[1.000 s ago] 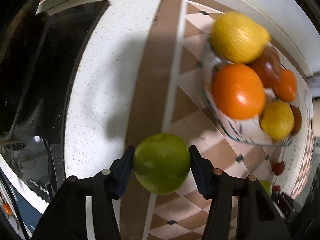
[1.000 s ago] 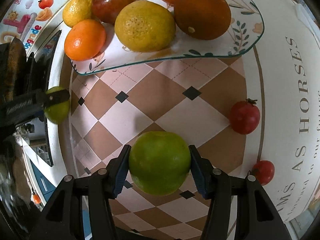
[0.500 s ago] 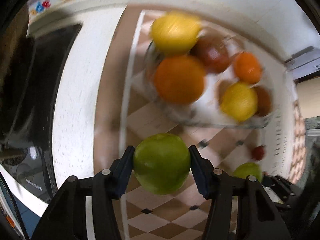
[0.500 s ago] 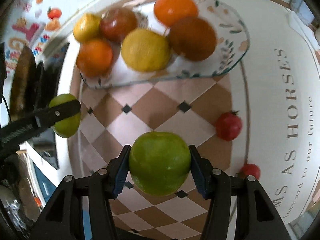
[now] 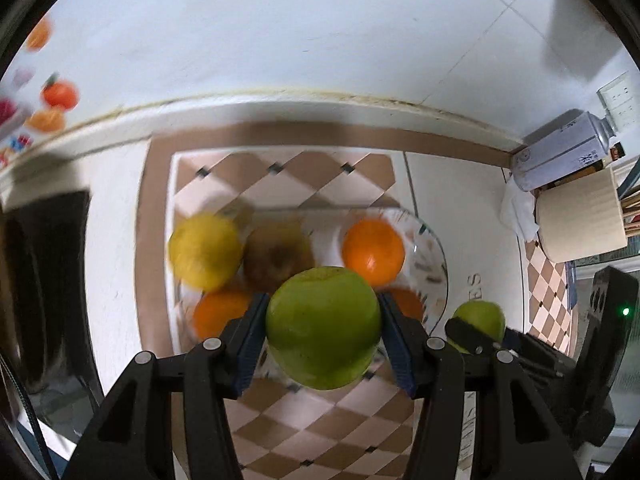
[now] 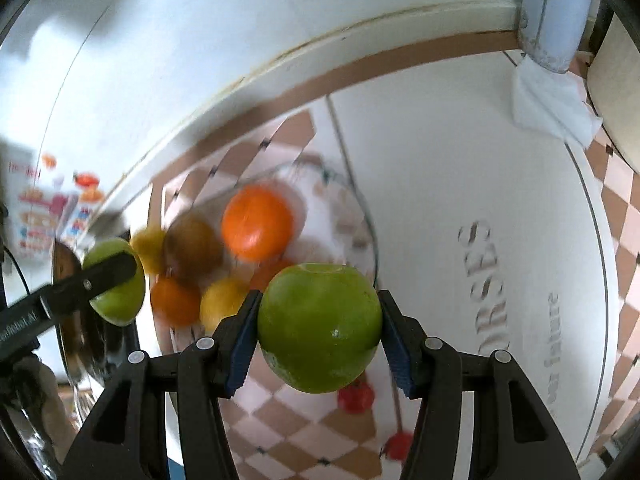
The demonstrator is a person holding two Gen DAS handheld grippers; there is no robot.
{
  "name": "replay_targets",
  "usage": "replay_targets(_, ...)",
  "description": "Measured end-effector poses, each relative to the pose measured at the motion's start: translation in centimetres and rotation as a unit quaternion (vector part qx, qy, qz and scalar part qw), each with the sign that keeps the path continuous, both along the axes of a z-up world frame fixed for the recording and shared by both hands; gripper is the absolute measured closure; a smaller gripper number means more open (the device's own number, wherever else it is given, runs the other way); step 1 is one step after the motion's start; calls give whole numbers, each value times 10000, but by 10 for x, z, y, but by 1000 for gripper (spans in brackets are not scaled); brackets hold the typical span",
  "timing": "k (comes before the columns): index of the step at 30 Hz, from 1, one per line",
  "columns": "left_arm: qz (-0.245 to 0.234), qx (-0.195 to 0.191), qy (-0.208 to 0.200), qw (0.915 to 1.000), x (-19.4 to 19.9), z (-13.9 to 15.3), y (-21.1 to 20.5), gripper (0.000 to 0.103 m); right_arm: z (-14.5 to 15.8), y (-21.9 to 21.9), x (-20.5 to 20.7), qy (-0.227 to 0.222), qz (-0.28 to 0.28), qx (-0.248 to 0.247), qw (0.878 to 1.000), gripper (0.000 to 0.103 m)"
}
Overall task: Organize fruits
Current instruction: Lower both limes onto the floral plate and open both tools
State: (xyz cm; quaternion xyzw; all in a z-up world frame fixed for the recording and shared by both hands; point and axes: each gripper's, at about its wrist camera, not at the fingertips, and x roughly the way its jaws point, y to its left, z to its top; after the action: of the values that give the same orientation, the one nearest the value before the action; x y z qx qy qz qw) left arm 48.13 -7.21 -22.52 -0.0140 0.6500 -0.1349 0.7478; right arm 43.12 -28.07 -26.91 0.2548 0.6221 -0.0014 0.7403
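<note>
Left gripper (image 5: 323,330) was clamped on a green apple (image 5: 323,327), both blue pads pressed to its sides, apple held in the air just in front of and above the glass plate (image 5: 438,256). Plate sat on the brown-and-cream checkered mat (image 5: 280,176) and carried, left to right in the left wrist view: 1 yellow citrus (image 5: 205,251), 1 brownish-red apple (image 5: 276,256), 1 orange (image 5: 374,251), with 2 more oranges partly hidden behind the fingers; all blurred. Right of the plate, the right gripper (image 6: 318,330) gripped a second green apple (image 6: 319,326), pads tight on both flanks, also off the surface. Each gripper showed up in the other's camera: right one at the right of the left view, left one at the left edge of the right view, near the plate's left rim. 2 small red tomatoes (image 6: 356,398) lay on the mat below the right apple. Far right: grey spray can (image 5: 560,148), white tissue (image 6: 548,100), lettered white mat (image 6: 480,200).
</note>
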Motion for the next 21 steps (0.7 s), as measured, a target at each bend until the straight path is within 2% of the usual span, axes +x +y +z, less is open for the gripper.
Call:
replay_targets(6, -278, 359, 409, 9981, 40, -24, -32, 51, -19, -10, 28, 115, 25, -48, 9999, 44)
replay_targets(11, -431, 591, 852, 9937, 50, -51, -44, 51, -35, -6, 31, 229, 93, 52, 9997, 44)
replay_targets(16, -545, 776, 871, 9917, 49, -54, -53, 50, -52, -5, 34, 522, 129, 297, 9981, 43)
replay_targets(17, -491, 744, 914, 9918, 50, -53, -52, 49, -54, -5, 34, 545, 134, 324, 9979, 41)
replay_targets(19, -405, 617, 925, 9930, 51, -50, -48, 45, -53, -6, 33, 491, 118, 384, 9980, 26)
replay_targets(21, -341, 560, 922, 9936, 51, -47, -44, 37, -51, -6, 32, 486, 127, 396, 9980, 26)
